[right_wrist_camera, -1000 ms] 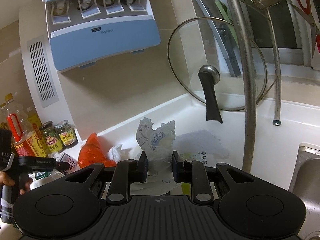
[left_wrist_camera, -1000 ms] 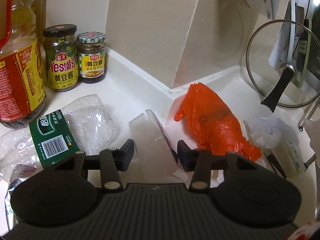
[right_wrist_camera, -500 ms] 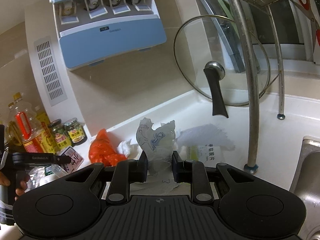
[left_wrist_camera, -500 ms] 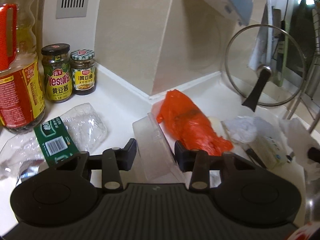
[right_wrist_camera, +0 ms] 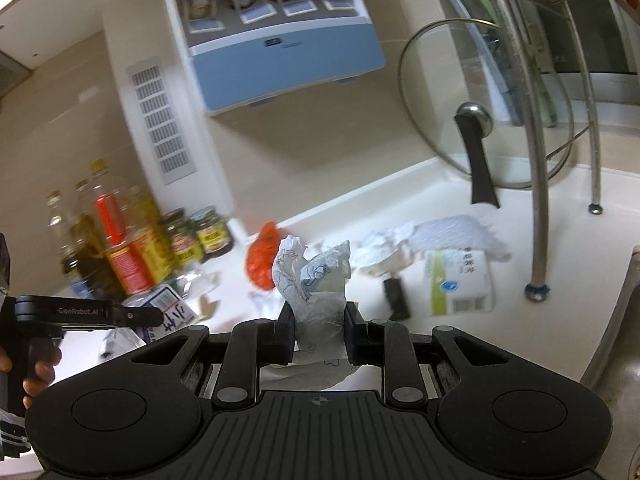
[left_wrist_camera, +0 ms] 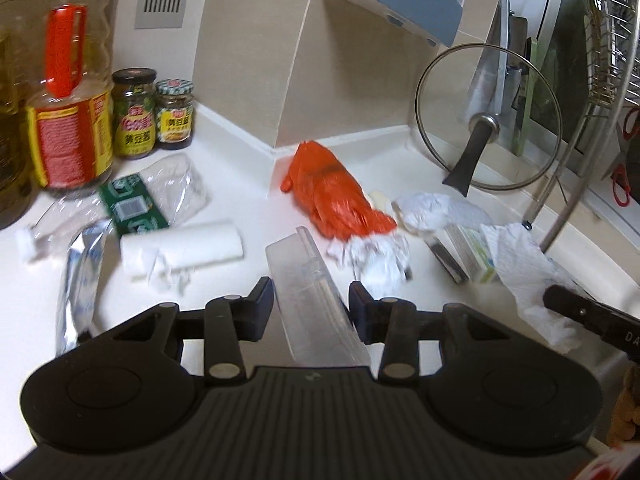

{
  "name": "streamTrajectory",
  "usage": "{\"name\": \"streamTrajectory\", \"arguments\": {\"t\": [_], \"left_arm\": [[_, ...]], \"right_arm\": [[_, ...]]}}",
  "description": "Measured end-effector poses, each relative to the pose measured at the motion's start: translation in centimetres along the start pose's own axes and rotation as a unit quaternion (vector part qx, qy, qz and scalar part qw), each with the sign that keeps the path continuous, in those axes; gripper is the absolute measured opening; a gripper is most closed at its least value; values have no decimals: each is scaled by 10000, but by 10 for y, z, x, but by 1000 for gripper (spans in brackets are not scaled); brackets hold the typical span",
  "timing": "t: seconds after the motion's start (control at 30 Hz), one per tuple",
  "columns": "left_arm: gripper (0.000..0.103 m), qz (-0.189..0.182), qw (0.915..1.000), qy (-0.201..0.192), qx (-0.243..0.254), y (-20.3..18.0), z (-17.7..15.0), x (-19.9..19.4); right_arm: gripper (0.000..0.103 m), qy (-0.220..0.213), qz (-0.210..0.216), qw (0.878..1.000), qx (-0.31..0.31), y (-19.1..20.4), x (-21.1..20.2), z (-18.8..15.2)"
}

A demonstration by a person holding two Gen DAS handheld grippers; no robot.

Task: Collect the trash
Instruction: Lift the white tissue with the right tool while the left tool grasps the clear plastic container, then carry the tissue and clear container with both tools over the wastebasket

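My left gripper (left_wrist_camera: 311,310) is shut on a clear plastic container piece (left_wrist_camera: 308,276), held above the white counter (left_wrist_camera: 240,184). Beyond it lie an orange plastic bag (left_wrist_camera: 332,196), crumpled tissues (left_wrist_camera: 380,260), a white paper roll (left_wrist_camera: 184,248), a crushed clear bottle with a green label (left_wrist_camera: 132,208) and a silver wrapper (left_wrist_camera: 80,280). My right gripper (right_wrist_camera: 319,332) is shut on a crumpled white paper with blue print (right_wrist_camera: 316,280), which sticks up between the pads. A green-and-white packet (right_wrist_camera: 460,280) lies on the counter past it.
An oil bottle (left_wrist_camera: 68,100) and two sauce jars (left_wrist_camera: 134,114) stand at the back left. A glass pot lid (left_wrist_camera: 488,120) leans on the back wall beside metal rack legs (left_wrist_camera: 560,184). A blue dispenser (right_wrist_camera: 280,32) hangs on the wall. The sink edge (right_wrist_camera: 624,320) is at right.
The left gripper has pulled back and up from the counter with the clear plastic piece between its pads, bringing more trash into view. The right gripper has shifted sideways, still gripping the paper.
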State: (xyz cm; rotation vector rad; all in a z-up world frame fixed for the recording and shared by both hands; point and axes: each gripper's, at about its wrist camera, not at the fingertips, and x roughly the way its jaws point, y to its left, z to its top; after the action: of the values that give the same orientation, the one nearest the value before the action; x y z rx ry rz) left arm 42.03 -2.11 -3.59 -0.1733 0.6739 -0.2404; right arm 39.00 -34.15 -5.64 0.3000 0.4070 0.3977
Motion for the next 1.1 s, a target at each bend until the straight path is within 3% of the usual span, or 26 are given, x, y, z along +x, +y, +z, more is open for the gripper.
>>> {"name": "streamTrajectory", "arguments": {"t": [0.33,0.7,0.9,1.1], "left_arm": [[37,339,9990,13,-295,-14,-50,-64],[37,943,9914,228,-878,-15,-121,-115],[37,1221,9849,432,-1144,-11,-155,-131],[28,1326,9792,734,-1351,0,-183,-131]], "right_arm": [[24,363,790,9961,-144,25,-28,-21],[24,1066,1592,9809,-328,61,-41,-63],[24,1488,1842,9699,-568,80,-42,-94],[24,1906,1808,9621,-736,93,-32,-125]]}}
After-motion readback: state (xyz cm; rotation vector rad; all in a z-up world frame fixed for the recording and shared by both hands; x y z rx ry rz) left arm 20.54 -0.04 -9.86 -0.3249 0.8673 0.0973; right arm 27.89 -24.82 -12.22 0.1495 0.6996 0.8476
